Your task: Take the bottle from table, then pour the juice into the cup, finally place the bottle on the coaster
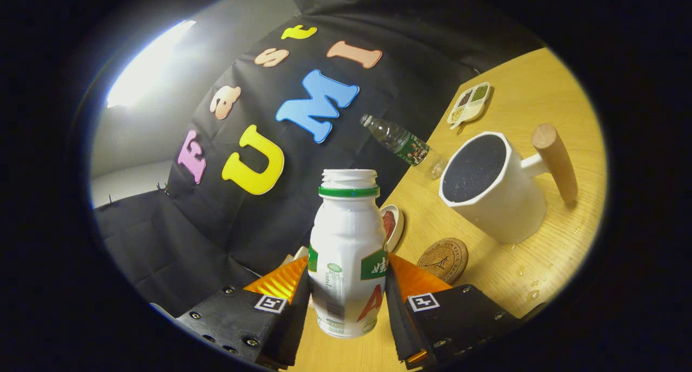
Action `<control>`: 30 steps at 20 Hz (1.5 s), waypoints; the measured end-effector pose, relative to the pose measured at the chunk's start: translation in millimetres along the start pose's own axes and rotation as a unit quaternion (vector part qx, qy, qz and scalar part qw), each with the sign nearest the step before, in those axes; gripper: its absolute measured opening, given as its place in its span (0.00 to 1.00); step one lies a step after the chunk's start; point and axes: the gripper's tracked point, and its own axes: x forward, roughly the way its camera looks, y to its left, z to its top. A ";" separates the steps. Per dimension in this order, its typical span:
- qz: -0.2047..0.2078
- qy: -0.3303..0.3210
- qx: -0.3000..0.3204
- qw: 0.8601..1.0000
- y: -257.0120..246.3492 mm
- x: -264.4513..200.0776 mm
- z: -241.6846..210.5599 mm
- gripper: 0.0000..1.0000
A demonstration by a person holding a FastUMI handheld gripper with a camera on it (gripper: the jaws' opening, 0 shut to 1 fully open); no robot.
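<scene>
My gripper [347, 293] is shut on a small white bottle [348, 242] with a green neck ring and an open top; both fingers press its sides. The whole scene looks tilted, and the bottle is held above the wooden table [540, 264]. To the right of the bottle stands a white cup [489, 185] with a wooden handle; its inside looks dark. A round cork coaster [443, 259] lies on the table between the cup and my right finger [403, 285], bare.
A clear water bottle with a green label [403, 143] stands beyond the cup near the table's far edge. A small divided dish of grains [469, 104] sits farther back. A small round dish with something red [391, 226] lies just behind the held bottle.
</scene>
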 end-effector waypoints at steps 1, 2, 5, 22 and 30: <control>0.003 -0.002 0.012 1.000 -0.3 -0.1 0.7 0.66; 0.005 -0.003 0.023 1.000 0.2 0.7 0.9 0.66; 0.007 -0.005 0.041 0.999 0.6 1.4 2.2 0.66; 0.024 -0.042 0.176 0.983 -3.2 5.4 16.1 0.66; 0.031 -0.055 0.229 0.971 -2.8 8.8 18.6 0.66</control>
